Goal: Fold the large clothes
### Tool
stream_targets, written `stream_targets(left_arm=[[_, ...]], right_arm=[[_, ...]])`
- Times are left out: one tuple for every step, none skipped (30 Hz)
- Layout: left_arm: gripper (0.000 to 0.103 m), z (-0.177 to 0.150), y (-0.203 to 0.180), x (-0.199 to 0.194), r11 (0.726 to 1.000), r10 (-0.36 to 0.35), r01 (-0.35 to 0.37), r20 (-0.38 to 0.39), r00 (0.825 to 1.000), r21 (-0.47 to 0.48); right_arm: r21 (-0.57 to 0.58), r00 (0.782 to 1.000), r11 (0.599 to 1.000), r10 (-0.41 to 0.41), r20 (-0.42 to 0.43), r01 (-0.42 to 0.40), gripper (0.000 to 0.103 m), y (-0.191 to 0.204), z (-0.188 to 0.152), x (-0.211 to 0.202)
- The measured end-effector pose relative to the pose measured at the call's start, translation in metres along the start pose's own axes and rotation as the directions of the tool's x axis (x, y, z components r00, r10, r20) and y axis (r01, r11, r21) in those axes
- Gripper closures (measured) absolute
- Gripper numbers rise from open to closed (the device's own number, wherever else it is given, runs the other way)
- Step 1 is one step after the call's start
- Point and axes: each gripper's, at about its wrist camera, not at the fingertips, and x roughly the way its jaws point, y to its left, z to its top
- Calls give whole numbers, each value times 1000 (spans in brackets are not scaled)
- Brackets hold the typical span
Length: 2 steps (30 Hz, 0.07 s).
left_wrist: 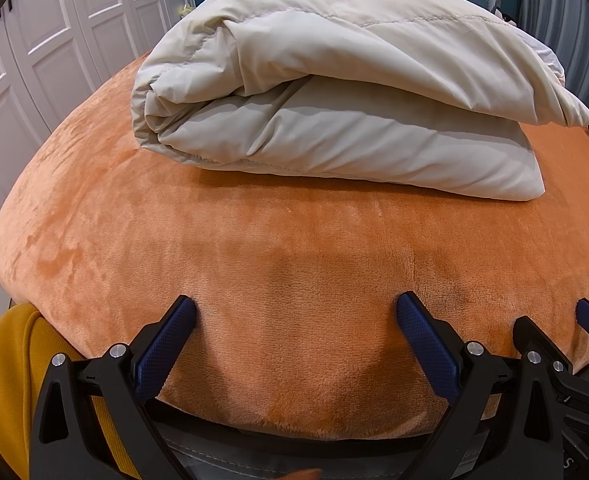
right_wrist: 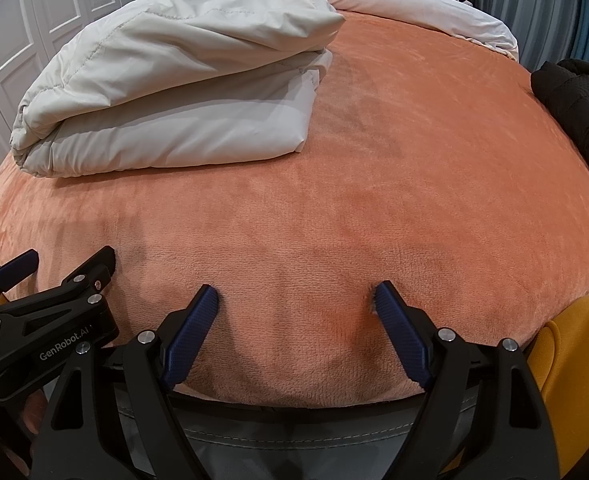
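A pale grey-white padded garment lies folded in a thick bundle on the orange plush bed cover, toward the far left of the bed; it also shows in the right wrist view. My left gripper is open and empty, low over the bed's near edge, well short of the bundle. My right gripper is open and empty just to its right, also over the near edge. The left gripper also shows at the left of the right wrist view.
A black jacket lies at the bed's right edge. White bedding is piled at the head of the bed. White wardrobe doors stand to the left. Mustard-yellow fabric and grey fabric hang at the near edge.
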Motion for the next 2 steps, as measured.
stream_targets(left_arm=[[5,0,0,0,1000,-1,1,0,1000,-1],[5,0,0,0,1000,-2,2,1,1000,-2]], right_arm=[[0,1000,1000,-1,0,1,24,0,0,0],[-1,1000,1000,-3,-1,3,24,0,1,-1]])
